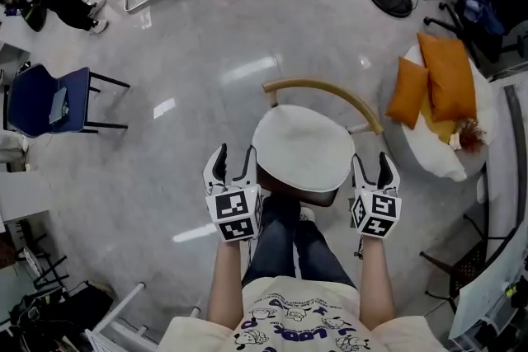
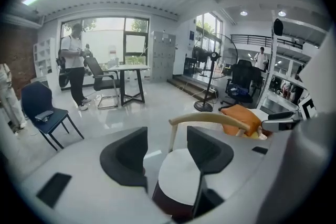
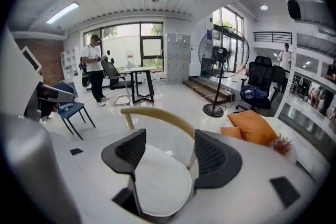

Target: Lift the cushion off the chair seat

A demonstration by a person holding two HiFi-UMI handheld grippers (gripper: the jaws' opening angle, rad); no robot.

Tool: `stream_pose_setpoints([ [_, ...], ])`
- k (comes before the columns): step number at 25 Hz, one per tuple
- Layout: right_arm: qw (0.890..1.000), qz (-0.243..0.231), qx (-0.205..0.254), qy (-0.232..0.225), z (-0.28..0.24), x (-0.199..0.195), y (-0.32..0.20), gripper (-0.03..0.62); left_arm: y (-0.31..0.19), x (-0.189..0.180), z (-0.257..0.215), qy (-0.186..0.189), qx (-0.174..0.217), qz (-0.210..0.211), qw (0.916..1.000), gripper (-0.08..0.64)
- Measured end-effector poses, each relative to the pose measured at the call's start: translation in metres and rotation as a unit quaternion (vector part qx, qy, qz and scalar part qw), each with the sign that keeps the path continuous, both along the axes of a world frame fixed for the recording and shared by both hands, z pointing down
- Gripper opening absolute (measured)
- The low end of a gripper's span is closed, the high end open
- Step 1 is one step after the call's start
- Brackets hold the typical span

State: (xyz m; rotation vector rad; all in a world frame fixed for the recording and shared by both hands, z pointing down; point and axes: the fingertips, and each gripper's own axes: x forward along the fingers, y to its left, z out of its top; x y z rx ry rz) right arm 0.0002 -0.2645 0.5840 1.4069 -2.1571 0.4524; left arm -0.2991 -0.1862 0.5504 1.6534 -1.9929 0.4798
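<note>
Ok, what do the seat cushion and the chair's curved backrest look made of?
Seat cushion: off-white, matte and smooth with a soft rounded edge; likely fabric or faux leather, though no weave can be made out. Curved backrest: pale tan, evenly bent rail with a slight sheen; probably bentwood, lightly finished.
</note>
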Motion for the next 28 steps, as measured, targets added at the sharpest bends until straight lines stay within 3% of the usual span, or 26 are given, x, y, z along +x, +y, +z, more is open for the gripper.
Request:
stream_pose_setpoints([
  [12,0.995,0.026,-0.085,0.044,0.121,0.007,-0.031,0.302,-0.061,-0.006,0.131,0.017,-0.093,0.059,0.9937,0.245],
  [28,0.975,0.070,-0.197,0.077,0.293,0.030,-0.021,0.302,-0.074,0.004,0.304,0.049,-0.199,0.112,0.9724,0.247],
])
